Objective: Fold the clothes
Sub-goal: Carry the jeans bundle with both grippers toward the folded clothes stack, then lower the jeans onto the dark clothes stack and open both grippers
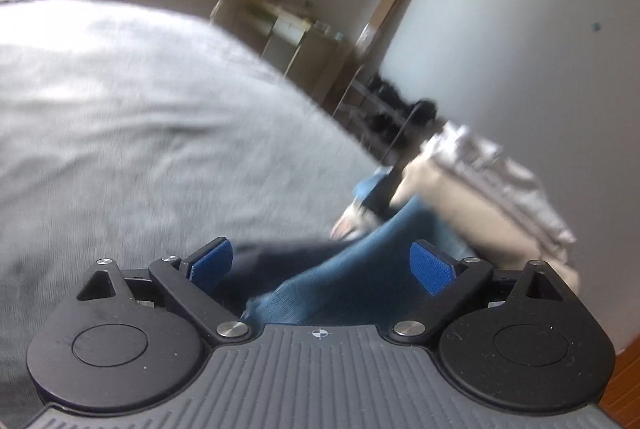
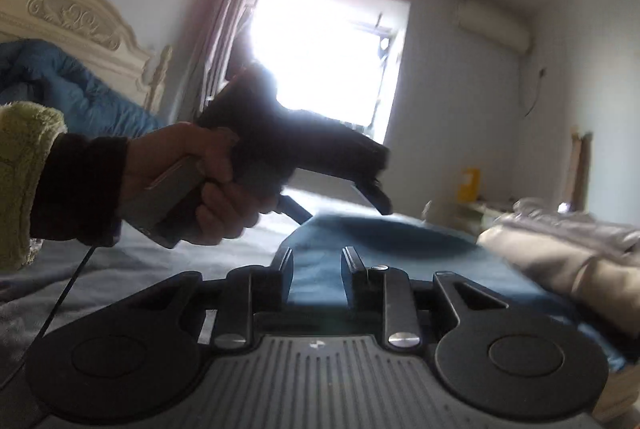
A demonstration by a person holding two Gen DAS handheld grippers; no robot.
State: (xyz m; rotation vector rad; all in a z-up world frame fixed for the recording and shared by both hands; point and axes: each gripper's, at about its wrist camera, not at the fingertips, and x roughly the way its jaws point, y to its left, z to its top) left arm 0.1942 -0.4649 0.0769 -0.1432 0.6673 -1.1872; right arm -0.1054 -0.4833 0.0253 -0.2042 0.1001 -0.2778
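Observation:
A blue garment (image 1: 352,281) lies on the grey bed and rises toward the right. My left gripper (image 1: 322,257) is open wide, its blue pads (image 1: 212,261) standing on either side of the cloth without pressing on it. In the right wrist view, the same left gripper (image 2: 340,207) hovers over the far part of the garment (image 2: 400,237), held by a hand (image 2: 192,165). My right gripper (image 2: 318,261) has its jaws narrow, with blue cloth filling the gap, so it looks shut on the garment's near edge. The person's other hand (image 1: 350,223) shows blurred beyond the cloth.
A stack of folded beige and white clothes (image 1: 480,189) (image 2: 560,249) sits right beside the garment. The grey bedspread (image 1: 140,129) stretches to the left. A cream headboard (image 2: 72,17) and a blue duvet (image 2: 60,81) are at the bed's head, and shelves (image 1: 304,41) stand by the wall.

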